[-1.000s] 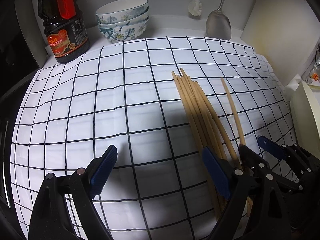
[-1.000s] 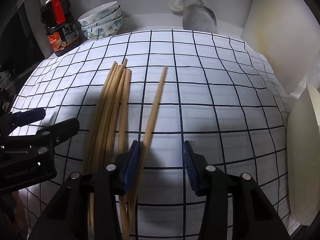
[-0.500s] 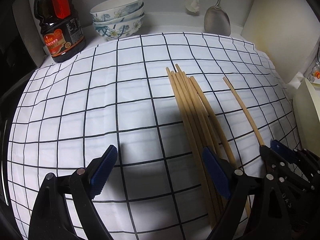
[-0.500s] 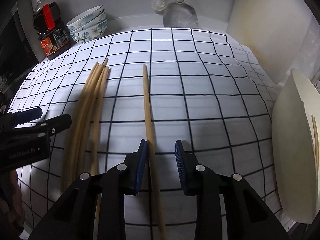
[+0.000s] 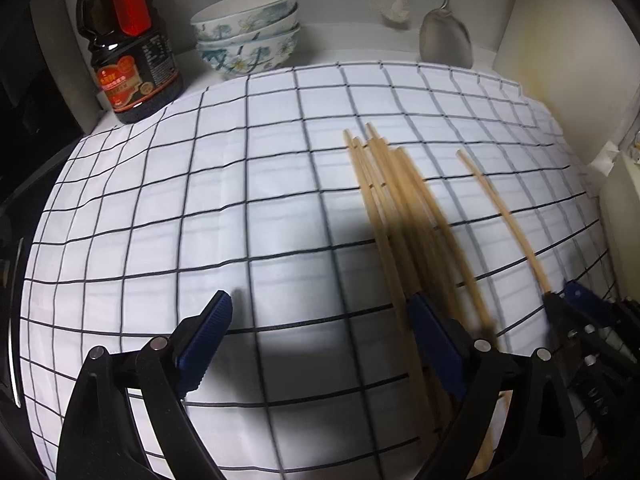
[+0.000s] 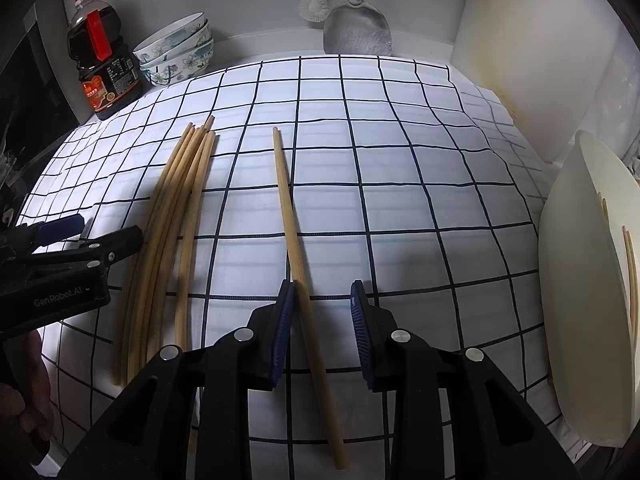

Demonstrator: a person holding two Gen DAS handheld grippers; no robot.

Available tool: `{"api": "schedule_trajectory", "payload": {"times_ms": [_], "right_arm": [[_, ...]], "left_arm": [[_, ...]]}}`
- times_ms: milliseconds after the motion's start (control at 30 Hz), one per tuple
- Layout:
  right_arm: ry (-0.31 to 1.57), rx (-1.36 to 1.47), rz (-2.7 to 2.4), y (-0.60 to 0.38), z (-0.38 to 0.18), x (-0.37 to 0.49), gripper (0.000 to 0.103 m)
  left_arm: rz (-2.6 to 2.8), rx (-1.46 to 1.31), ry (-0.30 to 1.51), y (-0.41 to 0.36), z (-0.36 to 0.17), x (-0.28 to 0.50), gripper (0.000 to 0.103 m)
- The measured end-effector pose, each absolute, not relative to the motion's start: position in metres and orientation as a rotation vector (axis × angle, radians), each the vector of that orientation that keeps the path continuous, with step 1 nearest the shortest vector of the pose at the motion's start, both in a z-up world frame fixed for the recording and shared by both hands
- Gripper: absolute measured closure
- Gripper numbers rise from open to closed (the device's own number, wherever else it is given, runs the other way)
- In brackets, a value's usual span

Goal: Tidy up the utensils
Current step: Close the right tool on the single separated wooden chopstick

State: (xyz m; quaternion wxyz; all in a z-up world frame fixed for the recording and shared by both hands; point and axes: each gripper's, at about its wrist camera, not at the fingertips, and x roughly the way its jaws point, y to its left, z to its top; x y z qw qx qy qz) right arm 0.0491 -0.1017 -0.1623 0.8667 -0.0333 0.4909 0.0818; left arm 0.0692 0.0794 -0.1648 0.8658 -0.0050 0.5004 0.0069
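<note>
A white cloth point(image 6: 400, 184) with a dark grid covers the counter in a grey-walled corner. At the back stand one sauce bottle point(image 6: 102, 68), three stacked bowls point(image 6: 178, 52) and a hanging spatula point(image 6: 356, 34). The right gripper point(image 6: 322, 320), part open, straddles a single chopstick point(image 6: 290, 216) touching its left pad; a bundle point(image 6: 176, 216) lies beside. The left gripper point(image 5: 320, 344) gapes empty.

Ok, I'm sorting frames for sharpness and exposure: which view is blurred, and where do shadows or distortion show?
Left wrist view: motion-blurred, worst on the chopstick bundle, with a dark shadow across it; fisheye bows the checked cloth. Right wrist view: sharp, the single chopstick crisp between the right gripper fingers; soft shadow under them, dark vignetted corners, same bowed grid.
</note>
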Motion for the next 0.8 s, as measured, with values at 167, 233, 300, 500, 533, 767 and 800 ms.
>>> {"api": "schedule_trajectory", "payload": {"times_ms": [167, 233, 300, 500, 533, 767, 800], "right_arm": [[1.027, -0.071, 0.168, -0.1, -0.163, 0.051, 0.075], [1.026, -0.073, 0.168, -0.098, -0.163, 0.053, 0.075], [1.023, -0.078, 0.171, -0.096, -0.163, 0.055, 0.075], [1.01, -0.107, 0.194, -0.087, -0.165, 0.067, 0.075], [1.006, -0.108, 0.197, -0.086, -0.165, 0.069, 0.075], [1.028, -0.128, 0.244, -0.08, -0.164, 0.071, 0.096], [1.03, -0.128, 0.244, -0.08, -0.164, 0.07, 0.096]], "left_arm": [[0.039, -0.015, 1.053, 0.087, -0.168, 0.065, 0.013], [0.044, -0.017, 1.051, 0.088, -0.168, 0.065, 0.013], [0.052, -0.021, 1.048, 0.088, -0.167, 0.066, 0.013], [0.045, -0.016, 1.038, 0.081, -0.167, 0.069, 0.02], [0.039, -0.015, 1.036, 0.08, -0.167, 0.069, 0.024], [-0.047, 0.027, 1.006, 0.063, -0.162, 0.06, 0.076], [-0.058, 0.03, 1.008, 0.061, -0.161, 0.059, 0.088]]}}
